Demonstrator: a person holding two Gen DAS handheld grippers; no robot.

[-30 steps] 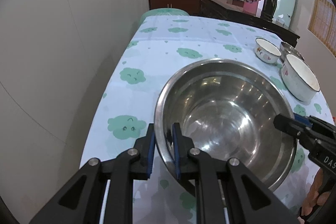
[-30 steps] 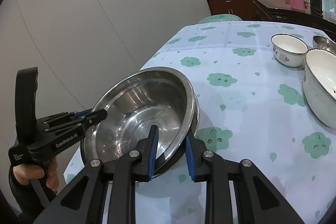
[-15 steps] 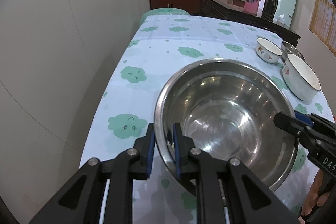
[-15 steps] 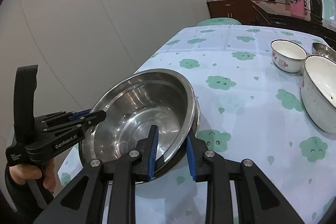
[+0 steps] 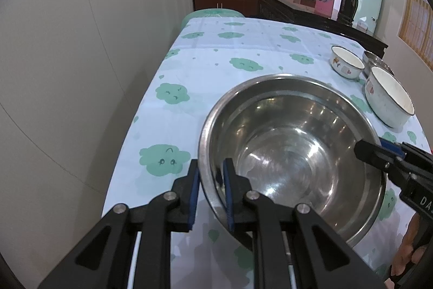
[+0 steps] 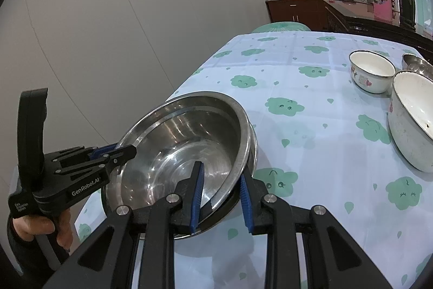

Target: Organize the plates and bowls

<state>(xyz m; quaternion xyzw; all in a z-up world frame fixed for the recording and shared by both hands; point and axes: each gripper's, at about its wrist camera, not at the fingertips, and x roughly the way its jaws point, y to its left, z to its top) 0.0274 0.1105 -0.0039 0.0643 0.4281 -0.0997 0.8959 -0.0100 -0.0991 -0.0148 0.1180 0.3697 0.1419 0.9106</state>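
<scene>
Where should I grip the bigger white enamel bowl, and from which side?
Take the large white bowl by its rim, one pad inside and one outside. It sits upright and open, too wide to span. Come from its near-left side; the small white bowl and a steel bowl crowd the far side.

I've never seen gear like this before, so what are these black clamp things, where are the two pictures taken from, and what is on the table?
They are hand-held grabbing tools; a person holds one in each hand, and each carries a camera looking along its two fingers. One picture is from the left tool, the other from the right tool. Each also shows the other tool at its edge. Both tools are shut on the rim of a large steel bowl, at opposite sides. It seems to sit inside a second steel bowl. Further along the cloud-patterned tablecloth stand a small white bowl, a larger white bowl and a small steel bowl.
</scene>
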